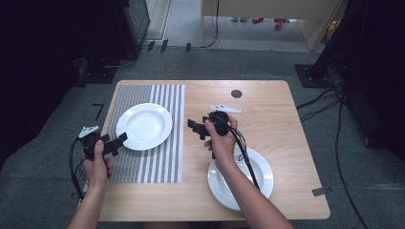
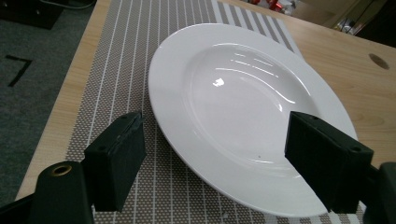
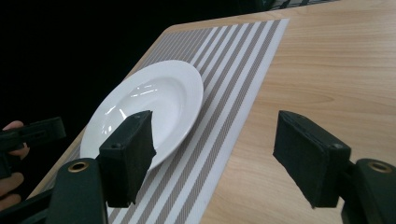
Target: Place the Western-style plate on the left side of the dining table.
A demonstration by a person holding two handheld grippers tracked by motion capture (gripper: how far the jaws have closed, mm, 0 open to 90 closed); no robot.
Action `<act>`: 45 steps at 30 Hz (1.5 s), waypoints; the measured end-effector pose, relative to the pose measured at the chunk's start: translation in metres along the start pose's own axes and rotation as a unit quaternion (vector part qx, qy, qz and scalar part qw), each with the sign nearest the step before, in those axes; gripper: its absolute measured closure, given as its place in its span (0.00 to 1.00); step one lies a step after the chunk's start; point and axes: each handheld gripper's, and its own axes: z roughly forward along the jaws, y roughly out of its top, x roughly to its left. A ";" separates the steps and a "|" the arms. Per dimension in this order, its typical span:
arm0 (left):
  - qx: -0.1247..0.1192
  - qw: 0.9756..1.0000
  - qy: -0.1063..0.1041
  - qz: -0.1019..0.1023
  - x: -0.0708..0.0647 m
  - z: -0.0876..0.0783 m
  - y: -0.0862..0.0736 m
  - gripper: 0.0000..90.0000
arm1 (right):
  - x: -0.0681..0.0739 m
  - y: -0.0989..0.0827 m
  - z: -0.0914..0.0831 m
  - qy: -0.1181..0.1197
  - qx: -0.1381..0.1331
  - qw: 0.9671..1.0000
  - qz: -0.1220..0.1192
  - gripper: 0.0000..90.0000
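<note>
Your plate point(image 1: 144, 126) lies flat on the mat point(image 1: 165, 157), round, no long axis. Your left gripper point(image 1: 113, 143) and right gripper point(image 1: 197, 129) gape wide, holding nothing.

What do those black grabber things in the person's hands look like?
Each is black, with two chunky, blocky jaws. The left gripper and right gripper each carry a pale grey three-cornered plate on top and trail black cables. A brass-coloured ring sits at the base of a jaw. The forearms are bare, no sleeves.
</note>
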 end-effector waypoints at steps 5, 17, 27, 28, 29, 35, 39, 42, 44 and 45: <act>-0.008 1.000 -0.010 0.003 -0.006 -0.014 -0.005 0.22 | -0.009 -0.005 -0.026 -0.005 -0.005 1.000 -0.012 0.29; -0.016 0.999 -0.030 0.029 -0.027 -0.037 -0.020 0.21 | -0.034 -0.019 -0.076 -0.031 -0.025 0.999 -0.026 0.28; -0.016 0.998 -0.042 0.038 -0.033 -0.051 -0.038 0.21 | -0.065 -0.031 -0.117 -0.058 -0.038 0.997 -0.022 0.26; -0.017 0.998 -0.042 0.039 -0.033 -0.052 -0.039 0.21 | -0.070 -0.034 -0.123 -0.061 -0.038 0.997 -0.020 0.26; -0.017 0.998 -0.042 0.040 -0.033 -0.053 -0.040 0.21 | -0.073 -0.035 -0.126 -0.064 -0.039 0.997 -0.020 0.26; -0.018 0.998 -0.039 0.044 -0.032 -0.058 -0.047 0.20 | -0.093 -0.044 -0.150 -0.077 -0.041 0.996 -0.013 0.26; -0.016 0.998 -0.035 0.044 -0.029 -0.059 -0.051 0.20 | -0.104 -0.048 -0.165 -0.092 -0.047 0.995 -0.009 0.26; -0.014 0.998 -0.032 0.046 -0.026 -0.060 -0.055 0.20 | -0.113 -0.052 -0.175 -0.103 -0.050 0.993 -0.011 0.26; -0.011 0.998 -0.028 0.049 -0.025 -0.060 -0.058 0.20 | -0.118 -0.056 -0.181 -0.108 -0.051 0.993 -0.008 0.26; -0.012 0.998 -0.027 0.048 -0.024 -0.060 -0.059 0.20 | -0.122 -0.058 -0.185 -0.111 -0.051 0.992 -0.006 0.26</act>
